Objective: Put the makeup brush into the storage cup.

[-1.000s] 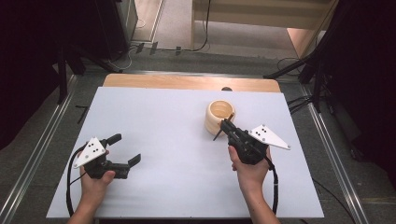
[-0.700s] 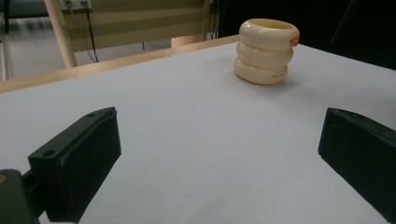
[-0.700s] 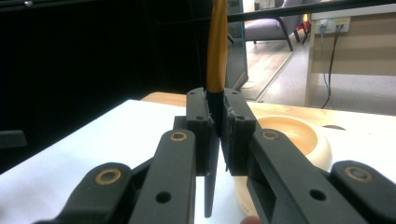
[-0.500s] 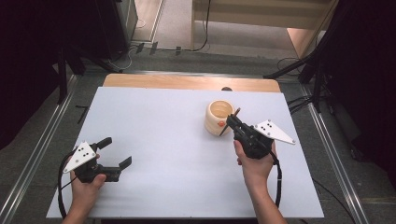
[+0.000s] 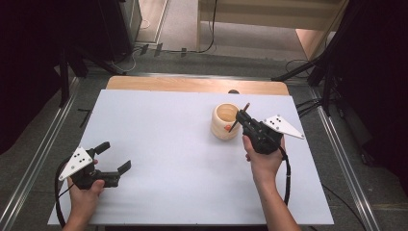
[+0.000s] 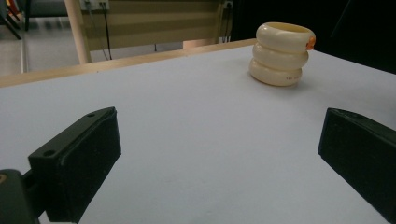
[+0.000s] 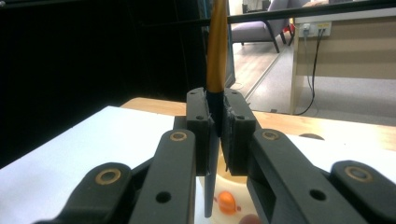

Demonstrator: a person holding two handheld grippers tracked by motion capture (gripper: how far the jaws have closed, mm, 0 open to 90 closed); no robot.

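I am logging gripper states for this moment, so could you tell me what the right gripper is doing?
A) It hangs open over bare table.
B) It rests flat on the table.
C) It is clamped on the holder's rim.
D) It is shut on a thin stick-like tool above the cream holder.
D: in the right gripper view the right gripper has its jaws closed on a thin tool, with the cream holder just below.

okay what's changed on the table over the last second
The left tongs pulled back toward the person and out to the table's left, open and empty. The right tongs, shut on a pen, lifted slightly over the cream ringed holder. The holder stayed put on the white table.
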